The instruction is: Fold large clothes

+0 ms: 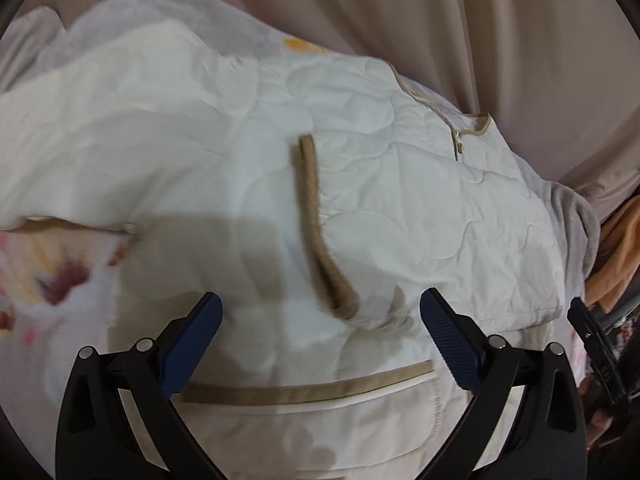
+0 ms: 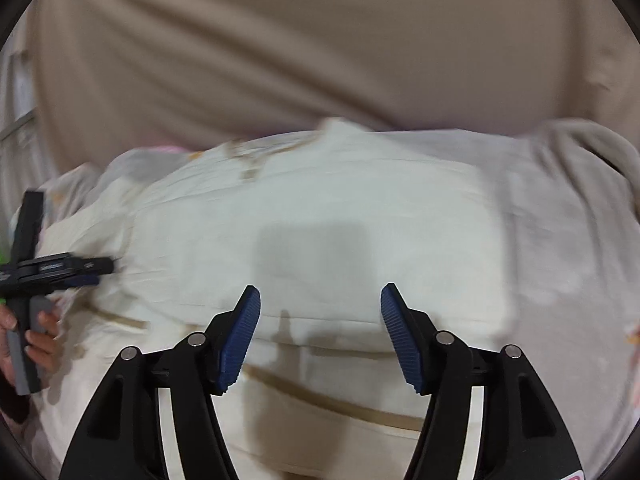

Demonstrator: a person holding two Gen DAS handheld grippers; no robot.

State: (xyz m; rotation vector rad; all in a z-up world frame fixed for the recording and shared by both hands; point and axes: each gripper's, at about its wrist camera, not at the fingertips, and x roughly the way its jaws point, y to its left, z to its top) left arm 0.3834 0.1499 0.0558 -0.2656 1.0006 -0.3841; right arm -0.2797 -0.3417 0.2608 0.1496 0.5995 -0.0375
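Curtain: a beige curtain (image 1: 400,20) hung in folds behind everything.
Blanket: a pale grey fleece blanket (image 1: 576,216) lay under the garment, showing past its far and right edges.
Garment: a cream quilted garment (image 1: 200,128) with tan trim (image 1: 312,216) lay spread across the blanket, a zipped neck opening at its far right; it filled the middle of both views.
Orange cloth: an orange cloth (image 1: 616,256) sat at the right edge.
Left gripper: the left gripper (image 1: 320,316) hovered above the garment, blue fingers (image 1: 192,344) spread wide, nothing between them.
Right gripper: the right gripper (image 2: 320,312) hovered likewise, fingers (image 2: 240,340) apart and empty.
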